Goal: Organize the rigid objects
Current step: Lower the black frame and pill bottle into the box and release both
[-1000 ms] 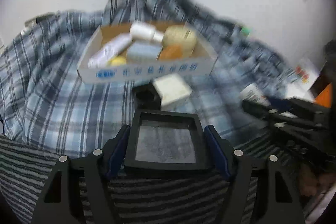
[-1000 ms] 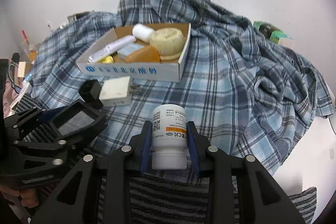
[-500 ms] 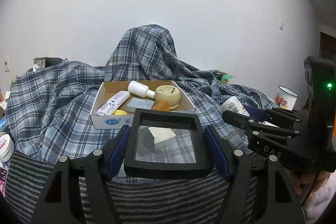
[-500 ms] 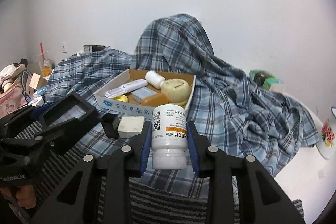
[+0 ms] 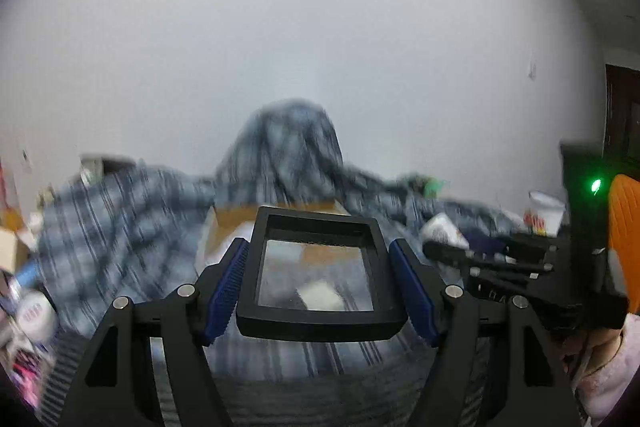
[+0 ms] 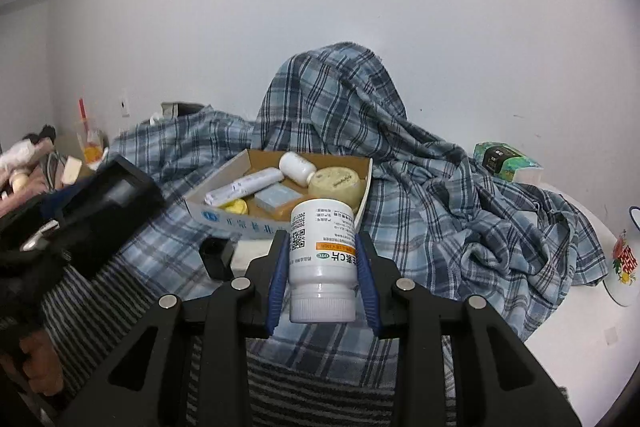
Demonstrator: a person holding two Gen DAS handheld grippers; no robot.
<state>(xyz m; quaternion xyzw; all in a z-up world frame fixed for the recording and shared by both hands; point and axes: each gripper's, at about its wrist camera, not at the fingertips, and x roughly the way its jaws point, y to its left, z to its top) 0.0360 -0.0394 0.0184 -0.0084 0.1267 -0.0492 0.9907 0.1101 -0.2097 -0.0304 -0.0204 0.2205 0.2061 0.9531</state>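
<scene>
**Both grippers loaded, box of odds and ends just ahead**

The right gripper [image 6: 322,269] pinches a white pill bottle [image 6: 322,259] between its blue pads, the bottle upside down with its cap toward the camera. The left gripper [image 5: 319,277] clamps a black-framed square case with a clear window [image 5: 318,273], its pads pressing on the frame's two sides.

Just beyond the right gripper's tips, a little to its left, a small black block [image 6: 216,259] lies on the plaid cloth [image 6: 440,195], with a white block touching it, mostly hidden behind the gripper. Farther ahead sits an open cardboard box [image 6: 240,223], holding a white tube [image 6: 244,185], a small white bottle [image 6: 297,167], a round yellowish tin [image 6: 338,182], a grey-blue bar [image 6: 277,195] and a yellow piece [image 6: 235,206]. Beyond the box the cloth rises in a hump against the wall. Far off to the right stands a green tissue pack [image 6: 505,161], and nearer, a flowered enamel mug [image 6: 624,261].
</scene>
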